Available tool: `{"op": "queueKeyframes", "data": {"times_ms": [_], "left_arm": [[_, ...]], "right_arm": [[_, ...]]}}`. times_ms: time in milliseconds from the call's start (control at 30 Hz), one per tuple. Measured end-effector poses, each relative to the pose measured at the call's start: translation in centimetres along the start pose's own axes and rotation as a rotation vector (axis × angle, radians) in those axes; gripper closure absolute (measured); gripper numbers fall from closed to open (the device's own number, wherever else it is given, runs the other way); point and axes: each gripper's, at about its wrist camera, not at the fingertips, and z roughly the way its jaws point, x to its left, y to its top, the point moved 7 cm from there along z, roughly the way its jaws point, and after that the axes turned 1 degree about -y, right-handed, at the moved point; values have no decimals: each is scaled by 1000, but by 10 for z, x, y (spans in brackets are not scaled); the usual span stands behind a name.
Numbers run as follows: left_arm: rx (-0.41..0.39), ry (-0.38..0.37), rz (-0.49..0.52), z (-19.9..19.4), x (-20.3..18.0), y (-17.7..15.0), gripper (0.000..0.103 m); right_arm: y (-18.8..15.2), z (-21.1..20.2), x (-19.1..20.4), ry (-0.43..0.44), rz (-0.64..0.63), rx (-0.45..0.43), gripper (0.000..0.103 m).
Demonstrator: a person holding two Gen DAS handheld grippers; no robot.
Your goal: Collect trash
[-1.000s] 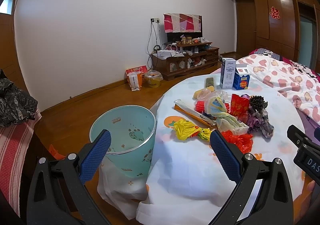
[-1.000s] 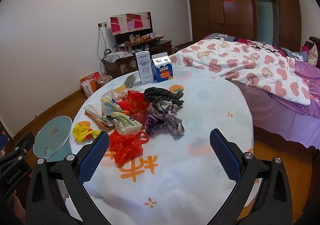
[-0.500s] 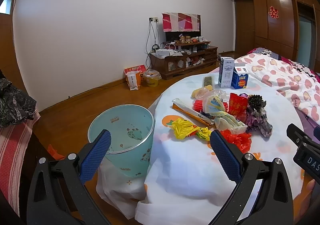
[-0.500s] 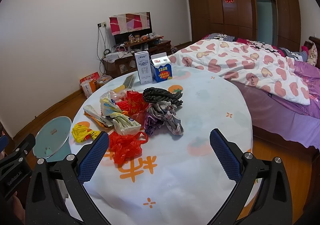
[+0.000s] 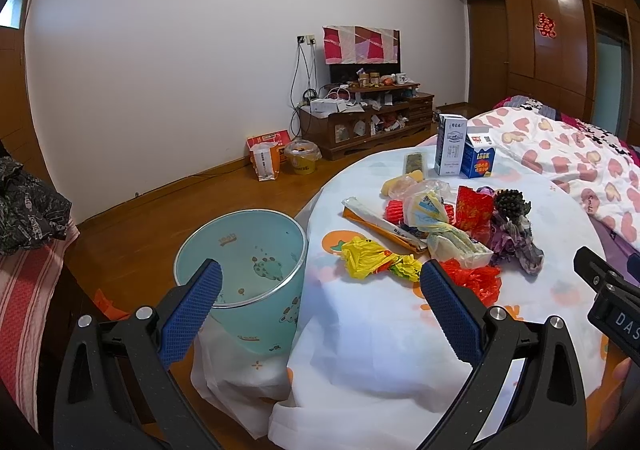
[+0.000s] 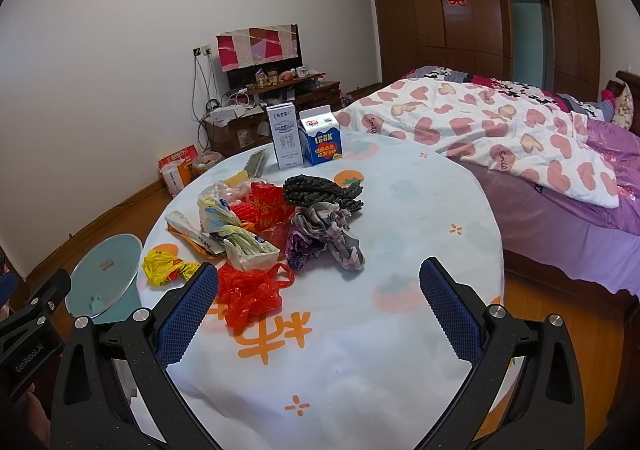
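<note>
A pile of trash lies on the round white-clothed table: a yellow bag, a red bag, a red packet, a clear bag of wrappers, a purple-grey rag and a dark braided cord. A teal bin stands on the floor left of the table. My left gripper is open and empty, between the bin and the table edge. My right gripper is open and empty over the near table, short of the pile.
Two cartons, white and blue, stand at the table's far side. A bed with a heart quilt lies to the right. A TV cabinet and bags line the far wall. A striped seat is left.
Both grippers have drifted only slightly; the view has shifted a little. Both stay open and empty.
</note>
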Motion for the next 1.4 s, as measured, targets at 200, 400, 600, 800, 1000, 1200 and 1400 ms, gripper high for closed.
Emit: {"op": "queueKeyframes", "data": {"times_ms": [200,400,600,800,1000,1200,1400], "left_arm": [[2,-2,0,0,0,0,6],[6,-5,4,1,-1,-1,6],[8,-4,5,2,-2,-2,6],[12,-4,4,3,-2,-3,6],[25,-6,8,9,-4,-7,6],[34,-7,16,15,-8,-9,6],[68,-12,-3,26,-6,-13,6]], "right_arm": [[0,-1,-1,0,2,-2,5],[0,-2,-1,-2,2,-4,5],[1,-2,0,3,-6,-2,5],[0,0,-1,-2,2,0,5],[-1,3,-2,-2,2,4,5],[-5,8,-6,2,2,14,5],[-8,19,-7,4,-14,28,6]]}}
